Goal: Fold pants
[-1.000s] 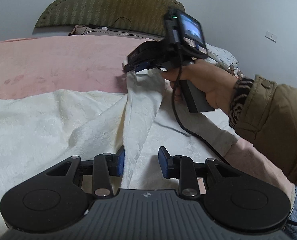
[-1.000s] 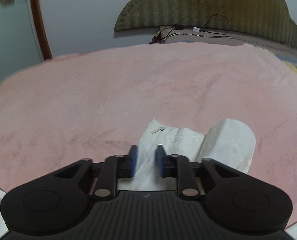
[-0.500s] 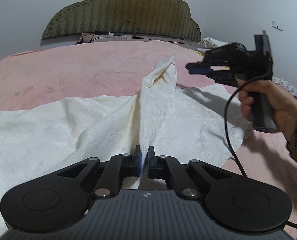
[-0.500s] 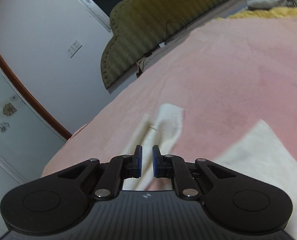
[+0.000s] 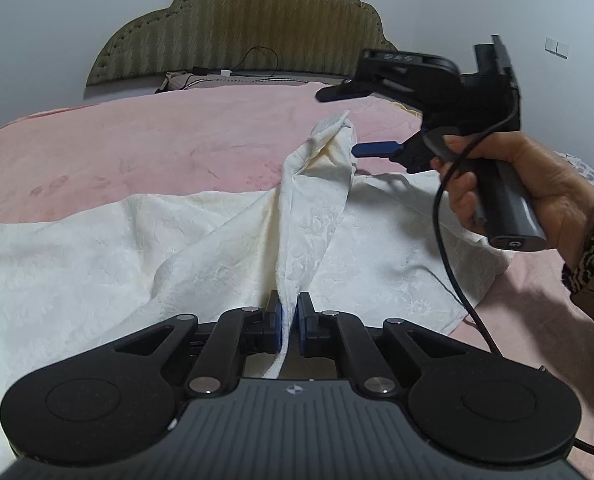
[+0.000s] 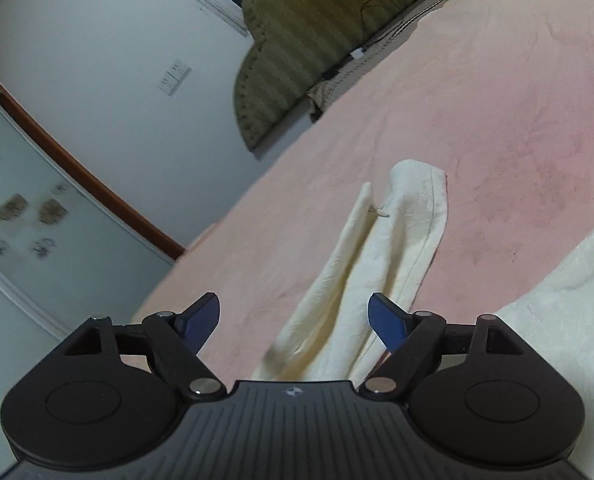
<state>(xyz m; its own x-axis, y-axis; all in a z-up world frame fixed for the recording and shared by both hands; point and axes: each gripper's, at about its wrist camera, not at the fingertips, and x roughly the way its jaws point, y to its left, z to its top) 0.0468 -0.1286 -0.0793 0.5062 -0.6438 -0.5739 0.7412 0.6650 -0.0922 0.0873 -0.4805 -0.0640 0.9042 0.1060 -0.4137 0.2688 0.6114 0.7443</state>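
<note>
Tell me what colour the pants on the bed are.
Cream white, with a faint embossed pattern; the pants show best in the left wrist view.

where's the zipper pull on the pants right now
In the right wrist view the zipper pull sits near the far tip of the cream pants, on the pink blanket.

pants (image 5: 169, 248) spread on the bed (image 5: 137, 148), headboard (image 5: 237, 36) behind, one leg end (image 6: 409, 216) beyond the right tongs (image 6: 295, 322)

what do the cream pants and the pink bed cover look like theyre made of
Cream pants: likely a thin woven fabric, matte, with a faint embossed pattern; it creases sharply and drapes in a limp ridge. Pink bed cover: seemingly plush fleece, soft and matte, with darker brushed marks in its nap. Neither fibre can be told for certain.
</note>
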